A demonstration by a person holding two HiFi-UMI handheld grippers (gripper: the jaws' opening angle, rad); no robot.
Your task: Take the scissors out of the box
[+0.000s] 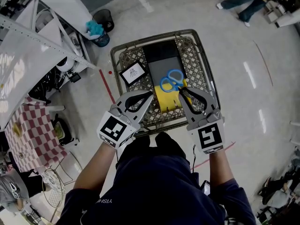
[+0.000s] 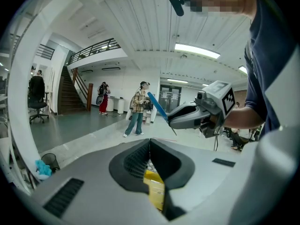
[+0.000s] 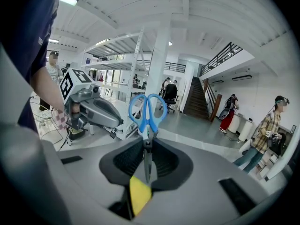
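Observation:
The blue-handled scissors (image 1: 171, 80) hang above the woven basket (image 1: 200, 55) that serves as the box, level with its middle. My right gripper (image 1: 181, 91) is shut on their blades. In the right gripper view the blades stand upright between the jaws (image 3: 148, 149) and the blue handles of the scissors (image 3: 147, 110) stick out past the tips. My left gripper (image 1: 150, 94) hovers beside them over the basket's near left part, jaws together with nothing in them. From the left gripper view (image 2: 150, 142) I see the right gripper (image 2: 172, 121) with a blue handle edge of the scissors (image 2: 157, 106).
Inside the basket lie a black panel (image 1: 161, 55), a small framed picture (image 1: 132, 72) and a yellow item (image 1: 168, 98). White shelving (image 1: 33, 41), a black bin (image 1: 102, 22) and a checkered cloth (image 1: 30, 130) stand to the left. People stand across the hall (image 2: 137, 108).

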